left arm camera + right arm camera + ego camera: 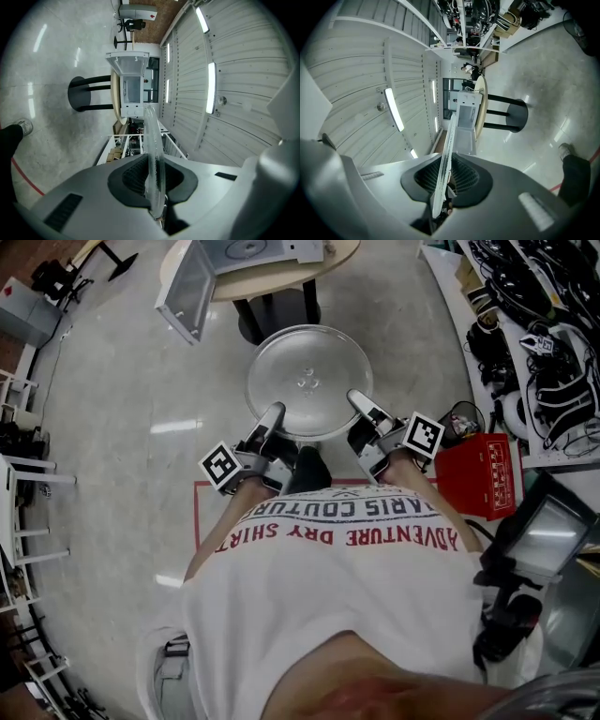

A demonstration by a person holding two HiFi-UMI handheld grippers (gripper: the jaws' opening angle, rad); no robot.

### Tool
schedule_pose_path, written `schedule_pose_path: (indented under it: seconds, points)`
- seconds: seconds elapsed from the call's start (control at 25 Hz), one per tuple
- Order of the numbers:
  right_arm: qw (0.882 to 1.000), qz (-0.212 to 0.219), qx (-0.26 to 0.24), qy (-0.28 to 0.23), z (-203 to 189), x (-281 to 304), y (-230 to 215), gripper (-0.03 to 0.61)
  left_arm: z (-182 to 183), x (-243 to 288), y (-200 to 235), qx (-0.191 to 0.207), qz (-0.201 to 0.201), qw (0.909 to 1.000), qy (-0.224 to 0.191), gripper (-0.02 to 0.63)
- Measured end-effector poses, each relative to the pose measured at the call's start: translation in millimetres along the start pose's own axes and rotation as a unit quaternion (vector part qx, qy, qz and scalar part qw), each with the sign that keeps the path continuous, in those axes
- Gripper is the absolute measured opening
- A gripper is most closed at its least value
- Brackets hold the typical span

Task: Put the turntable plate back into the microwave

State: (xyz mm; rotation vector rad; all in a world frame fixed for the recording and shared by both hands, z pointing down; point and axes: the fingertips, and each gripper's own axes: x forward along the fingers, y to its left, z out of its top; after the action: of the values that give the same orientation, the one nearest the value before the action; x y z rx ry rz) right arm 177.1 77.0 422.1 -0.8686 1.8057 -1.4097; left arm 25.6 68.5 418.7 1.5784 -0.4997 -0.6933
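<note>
I saw the turntable plate (305, 379) — clear round glass — rim pinched by left hand-held gripper (272, 418) and right hand-held gripper (361, 407).

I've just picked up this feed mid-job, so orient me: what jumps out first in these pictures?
A clear glass turntable plate is held out over the floor, clamped at its near rim by the left gripper and the right gripper. Just beyond it, a microwave sits on a round table, its door open.

Round wooden table (302, 277) on a black pedestal (279, 307), open-doored microwave (251, 250) on top; red crate (478, 474) on the pale floor (122, 427)
</note>
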Motion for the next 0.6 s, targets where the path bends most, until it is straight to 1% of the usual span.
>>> schedule_pose_path:
  seconds: [0.12,0.24,0.4,0.6]
  points:
    - [1.0,-0.008,0.008,0.003,20,36,-22,0.026,31,28,20,-0.01,0.004,0.9999,-0.002,0.025]
    - [1.0,-0.017,0.016,0.001,51,82,-45,0.026,73,68,39,-0.011,0.012,0.9999,-0.003,0.025]
    - [1.0,-0.021,0.022,0.001,104,164,-74,0.026,144,135,61,-0.017,0.016,0.9997,-0.009,0.025]
    - [0.999,-0.024,0.02,0.014,157,277,-97,0.026,243,205,75,-0.008,0.012,0.9997,-0.018,0.025]
